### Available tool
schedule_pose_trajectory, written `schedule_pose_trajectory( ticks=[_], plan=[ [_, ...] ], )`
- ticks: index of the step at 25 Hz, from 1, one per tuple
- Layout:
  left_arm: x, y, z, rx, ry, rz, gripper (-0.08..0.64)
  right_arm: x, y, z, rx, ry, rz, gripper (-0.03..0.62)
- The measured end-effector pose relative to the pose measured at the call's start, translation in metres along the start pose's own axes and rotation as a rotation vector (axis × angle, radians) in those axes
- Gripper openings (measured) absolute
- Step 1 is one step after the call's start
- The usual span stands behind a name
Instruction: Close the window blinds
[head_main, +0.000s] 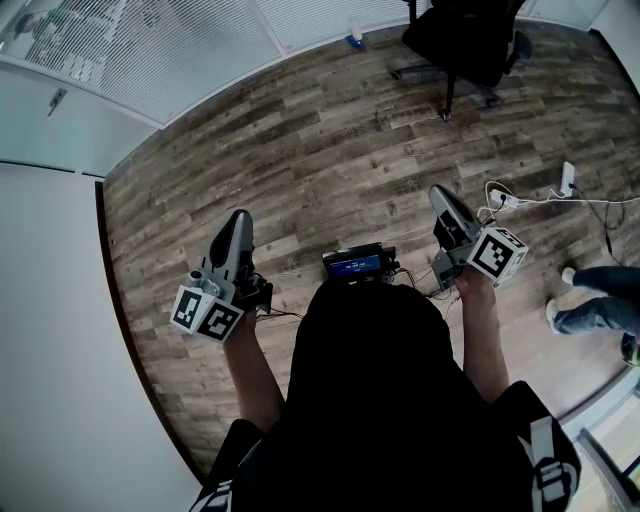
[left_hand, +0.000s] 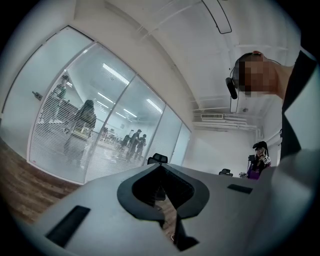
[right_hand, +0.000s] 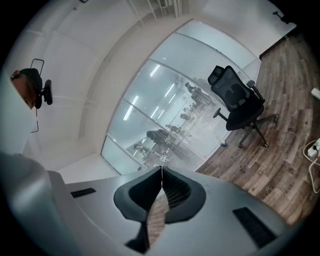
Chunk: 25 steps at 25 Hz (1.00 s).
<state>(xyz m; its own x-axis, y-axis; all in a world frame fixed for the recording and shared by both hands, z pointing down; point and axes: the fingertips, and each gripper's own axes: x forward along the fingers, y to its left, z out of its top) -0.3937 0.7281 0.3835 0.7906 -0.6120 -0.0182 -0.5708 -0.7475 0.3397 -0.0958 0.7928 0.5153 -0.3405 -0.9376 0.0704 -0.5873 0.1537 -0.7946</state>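
The window blinds (head_main: 150, 45) hang on a glass wall at the far side of the wooden floor. In the left gripper view the blinds (left_hand: 65, 140) have horizontal slats, and figures behind the glass show through them. They also appear in the right gripper view as blinds (right_hand: 192, 117) behind a chair. My left gripper (head_main: 240, 216) is shut with nothing in it, its tips meeting in its own view (left_hand: 160, 168). My right gripper (head_main: 438, 192) is shut and empty too, tips touching (right_hand: 161, 169). Both are held at waist height, well short of the glass wall.
A black office chair (head_main: 468, 42) stands near the glass wall at the back right. White cables and a plug (head_main: 560, 190) lie on the floor to the right. Another person's legs (head_main: 600, 305) are at the right edge. A white wall (head_main: 50, 330) runs along the left.
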Motion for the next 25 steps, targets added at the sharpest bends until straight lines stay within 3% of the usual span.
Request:
schedule_pose_trajectory(
  ticks=[18,25],
  plan=[
    [0.002,0.003,-0.012,-0.027,-0.003,-0.012,0.009,-0.007,-0.012,-0.002,0.009,-0.013,-0.020,0.011],
    [0.028,0.038,-0.026,-0.093,-0.012,-0.014,0.009,0.018,-0.026,-0.001,-0.002,0.028,-0.064,0.011]
  ],
)
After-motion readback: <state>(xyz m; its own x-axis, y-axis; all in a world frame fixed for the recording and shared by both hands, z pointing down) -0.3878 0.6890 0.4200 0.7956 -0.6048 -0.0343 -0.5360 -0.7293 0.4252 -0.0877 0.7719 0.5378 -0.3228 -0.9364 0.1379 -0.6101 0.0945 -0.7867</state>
